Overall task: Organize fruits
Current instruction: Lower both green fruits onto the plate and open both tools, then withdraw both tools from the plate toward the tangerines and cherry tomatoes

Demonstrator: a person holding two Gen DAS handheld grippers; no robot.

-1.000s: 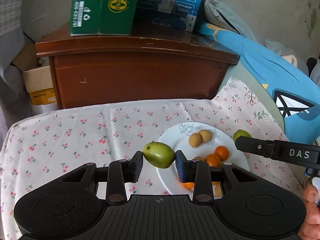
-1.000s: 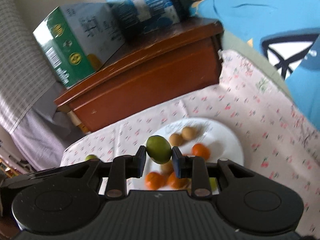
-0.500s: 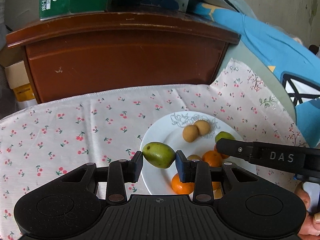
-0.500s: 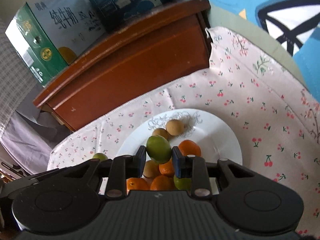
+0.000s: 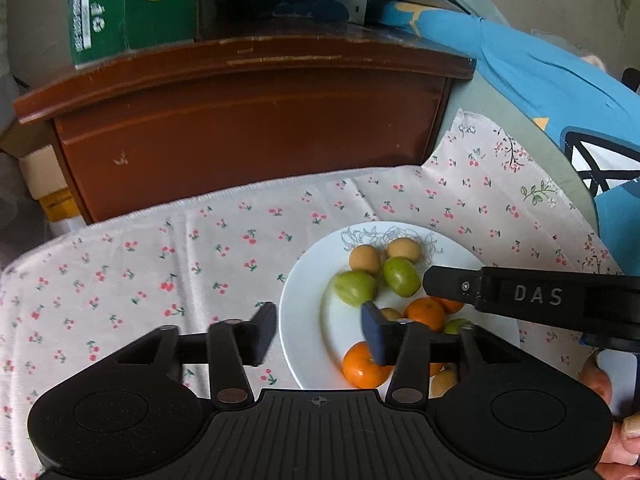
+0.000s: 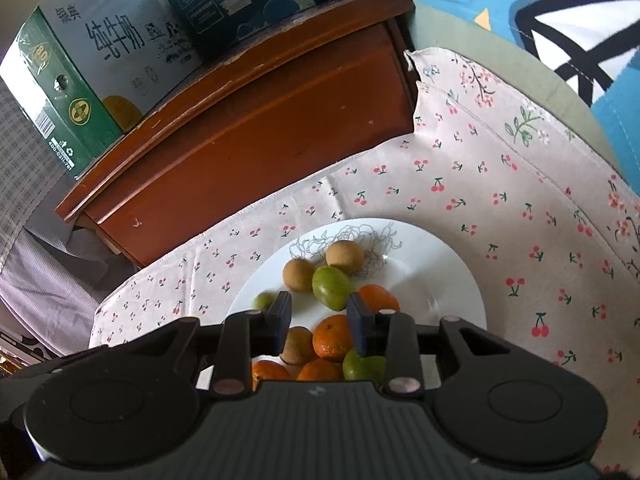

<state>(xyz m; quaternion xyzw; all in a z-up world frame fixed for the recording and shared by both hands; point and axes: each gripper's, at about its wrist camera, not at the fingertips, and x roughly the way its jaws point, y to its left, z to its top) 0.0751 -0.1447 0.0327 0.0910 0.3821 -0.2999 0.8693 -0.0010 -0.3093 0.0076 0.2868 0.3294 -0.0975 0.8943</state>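
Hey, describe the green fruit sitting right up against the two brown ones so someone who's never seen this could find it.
Start at the white plate on the cherry-print tablecloth in front of the wooden cabinet. Near its patterned far edge lie two round brown fruits. The green fruit touches both from the near side, and it is smooth, oval and bright green, unlike the orange tangerines closer in.

Left gripper and right gripper, angled downward, have just been opening, apparently empty.
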